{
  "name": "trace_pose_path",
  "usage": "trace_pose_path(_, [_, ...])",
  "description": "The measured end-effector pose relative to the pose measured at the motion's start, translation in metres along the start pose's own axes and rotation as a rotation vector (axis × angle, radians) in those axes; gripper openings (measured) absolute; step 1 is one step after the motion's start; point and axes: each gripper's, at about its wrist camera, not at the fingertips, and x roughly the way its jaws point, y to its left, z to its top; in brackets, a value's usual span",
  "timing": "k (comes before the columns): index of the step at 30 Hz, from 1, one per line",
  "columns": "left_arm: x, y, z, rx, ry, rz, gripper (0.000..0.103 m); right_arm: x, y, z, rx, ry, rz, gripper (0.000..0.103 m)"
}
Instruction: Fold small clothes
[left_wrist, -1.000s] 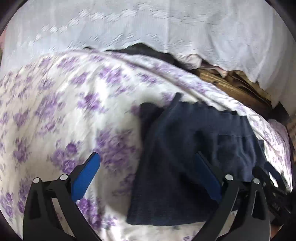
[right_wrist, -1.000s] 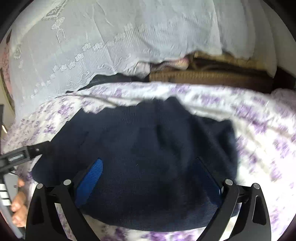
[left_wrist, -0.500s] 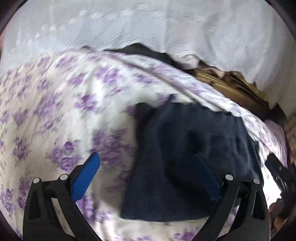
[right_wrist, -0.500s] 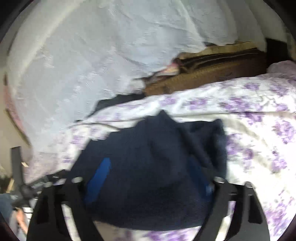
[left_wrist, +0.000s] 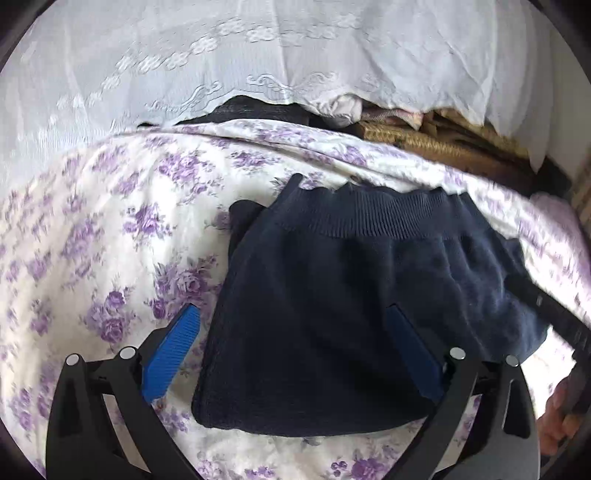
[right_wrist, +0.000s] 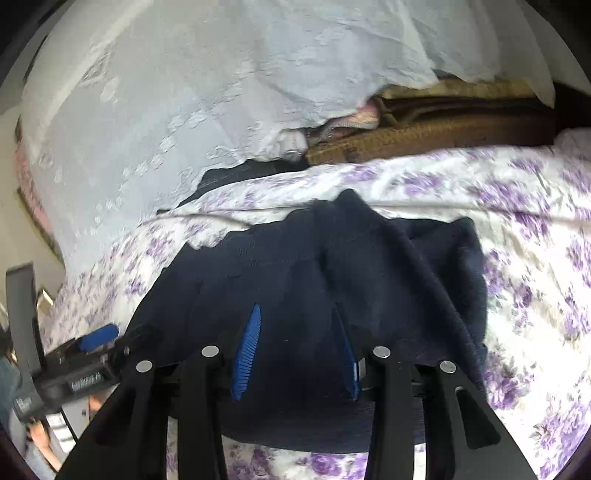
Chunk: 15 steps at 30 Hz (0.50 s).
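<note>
Navy knitted garment (left_wrist: 332, 317) lies half-folded on the purple-flowered sheet (left_wrist: 92, 229); left gripper (left_wrist: 295, 347) gapes empty, right gripper (right_wrist: 295, 350) narrows over loose cloth and may bunch 1 layer.

One navy knit garment (left_wrist: 332, 314), one floral bedsheet (left_wrist: 92, 240) (purple roses), one white lace curtain (left_wrist: 258, 55), two grippers

Right tongs (right_wrist: 295, 350), blue-padded fingers (right_wrist: 246, 354) drawn near one another with a gap between, over a dark navy knitted garment (right_wrist: 369, 280) lying rumpled on the bed's purple-flowered white sheet (right_wrist: 535, 221). Left tongs (right_wrist: 92, 338) at the garment's left edge. White lace curtain (right_wrist: 166, 92) behind.
</note>
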Motion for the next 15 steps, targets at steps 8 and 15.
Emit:
trace_pose_path(8, [0.036,0.006,-0.004,-0.01,0.121,0.025,0.099,0.002,-0.027,0.004,0.091,0.011,0.003,0.066])
trace_pose_path(15, [0.009,0.032,0.007,-0.148,0.071,-0.035,0.099,-0.043,-0.079,0.002,0.231,-0.084,-0.021,0.07])
